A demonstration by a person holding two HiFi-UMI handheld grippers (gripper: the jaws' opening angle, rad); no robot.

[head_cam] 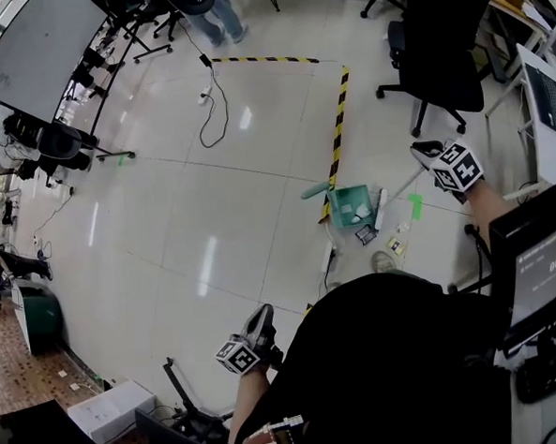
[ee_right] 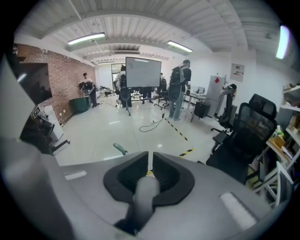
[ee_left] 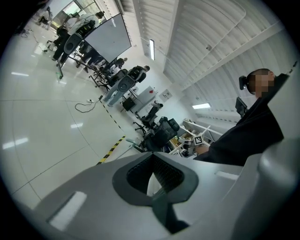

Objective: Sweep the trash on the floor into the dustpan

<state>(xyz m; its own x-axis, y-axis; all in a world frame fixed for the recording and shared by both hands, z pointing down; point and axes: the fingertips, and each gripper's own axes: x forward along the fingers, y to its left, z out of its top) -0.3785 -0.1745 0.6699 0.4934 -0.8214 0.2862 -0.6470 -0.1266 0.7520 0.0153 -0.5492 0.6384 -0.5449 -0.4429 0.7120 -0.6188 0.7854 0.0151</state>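
Clamping right gripper: its jaws were closed on a pale grey broom handle, which ran up between the pads in the right gripper view.
Left gripper: its jaws were pressed together, with only a thin slit of light at their tips. In the head view it hung low, close against the person's dark clothing.
Trash: a few small pieces lay on the floor just on the person's side of the dustpan, and a green scrap lay off to its right.
White bar: the thin handle slanted down from the right gripper toward it, and it lay just beside the dustpan's right edge.
Dustpan: green, it sat on the glossy white floor at the near end of the tape. Its handle pointed left, and pale scraps lay inside it.
Tape: a yellow-and-black strip ran away from the dustpan, then turned left.
Office chair: black, it stood beyond the right gripper.
Cable: it lay looped on the floor past the tape's corner.
Screen: large and grey, it stood at the far left.
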